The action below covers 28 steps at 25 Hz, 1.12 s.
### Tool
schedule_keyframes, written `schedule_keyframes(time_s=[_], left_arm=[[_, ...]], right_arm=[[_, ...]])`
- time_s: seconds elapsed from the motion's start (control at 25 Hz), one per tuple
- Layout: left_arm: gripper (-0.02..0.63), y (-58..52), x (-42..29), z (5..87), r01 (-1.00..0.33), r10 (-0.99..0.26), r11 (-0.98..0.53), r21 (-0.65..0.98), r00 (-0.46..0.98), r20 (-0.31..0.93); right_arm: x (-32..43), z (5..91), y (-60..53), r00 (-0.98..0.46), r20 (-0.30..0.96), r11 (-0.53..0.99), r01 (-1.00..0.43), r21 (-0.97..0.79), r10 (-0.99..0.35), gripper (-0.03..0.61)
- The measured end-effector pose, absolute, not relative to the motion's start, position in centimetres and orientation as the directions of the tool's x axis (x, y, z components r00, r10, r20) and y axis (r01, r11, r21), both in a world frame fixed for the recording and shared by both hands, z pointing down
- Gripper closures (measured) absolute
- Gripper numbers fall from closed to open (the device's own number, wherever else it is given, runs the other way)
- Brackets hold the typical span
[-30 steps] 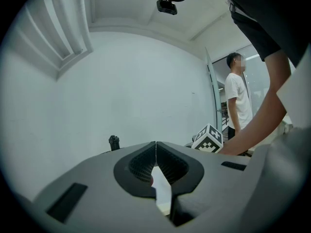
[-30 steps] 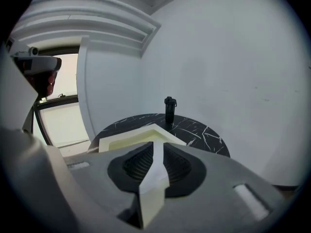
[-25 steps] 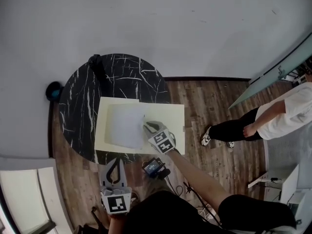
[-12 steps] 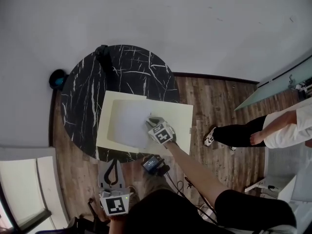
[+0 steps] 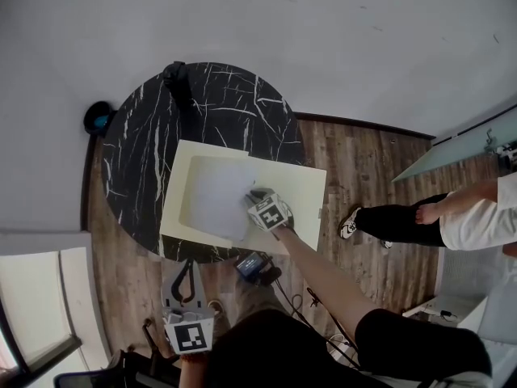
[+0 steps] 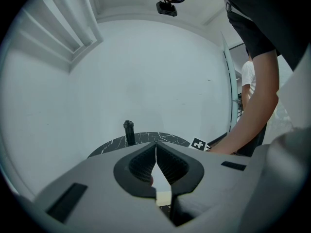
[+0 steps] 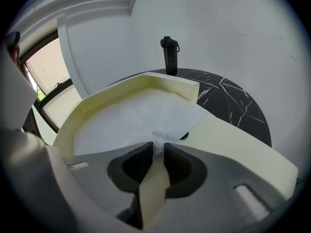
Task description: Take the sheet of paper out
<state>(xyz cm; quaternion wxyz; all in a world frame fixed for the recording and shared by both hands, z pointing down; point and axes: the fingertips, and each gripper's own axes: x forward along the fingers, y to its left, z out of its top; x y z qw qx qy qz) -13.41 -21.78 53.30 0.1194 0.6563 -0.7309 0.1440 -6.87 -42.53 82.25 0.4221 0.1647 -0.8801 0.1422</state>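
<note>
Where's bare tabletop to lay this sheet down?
Round black marble table: bare far band between cream tray and black bottle, and left arc beside it. Tray and right gripper, pinching the white paper sheet, crowd the near side.

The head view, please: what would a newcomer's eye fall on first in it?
The round black marbled table stands out first, with a shallow cream tray on its near side. The right gripper pinches the edge of a white sheet of paper in that tray; the left gripper hangs shut and empty off the table.
</note>
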Motion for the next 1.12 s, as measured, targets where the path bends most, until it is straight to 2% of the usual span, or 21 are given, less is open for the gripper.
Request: schedule_keyframes(time_s=[0.28,0.44,1.12], left_arm=[[0.609,-21.6,-13.7,53.6,-0.993,-0.924,0.105,-0.046,-0.115,0.365],[0.609,-21.4,-13.6,53.7,-0.994,-0.924,0.105,-0.039,-0.111,0.367],[0.609,-18.5,-12.6,52.6,-0.999,-0.942,0.032,-0.039,-0.043,0.332]], right_arm=[[-6.8,82.6,-42.8,-0.575,0.798,0.908,-0.41,-0.09,-0.181,0.522],[-6.7,82.5,-43.0,-0.57,0.798,0.908,-0.412,-0.071,-0.196,0.573],[-4.3,78.3,-41.7,-0.593,0.741,0.865,-0.501,-0.032,-0.316,0.579]])
